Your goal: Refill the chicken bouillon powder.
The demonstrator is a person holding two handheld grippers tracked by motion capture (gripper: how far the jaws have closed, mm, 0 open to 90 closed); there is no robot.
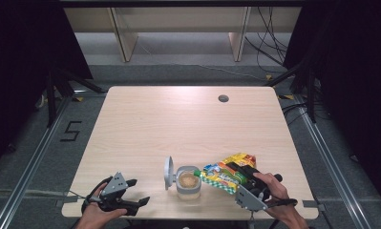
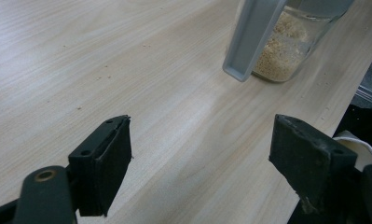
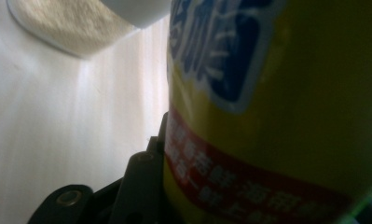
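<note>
Glossy yellow crinkled pouch point(image 1: 228, 172) in right claw point(image 1: 240, 177), beside grain-filled clear jar point(image 1: 188, 185).

A yellow snack bag point(image 1: 228, 172) lies tilted beside the open clear jar point(image 1: 188, 183) of tan granules, its grey lid point(image 1: 168, 172) upright.

2 hand-held grippers, black and grey

The left gripper point(image 1: 139, 192) and right gripper point(image 1: 240, 172) each have 2 black jaws with flat, worn pads, round brass-coloured screws at the base, a grey 3-cornered plate on top, and a thin dark cable trailing away; both forearms are bare.
</note>
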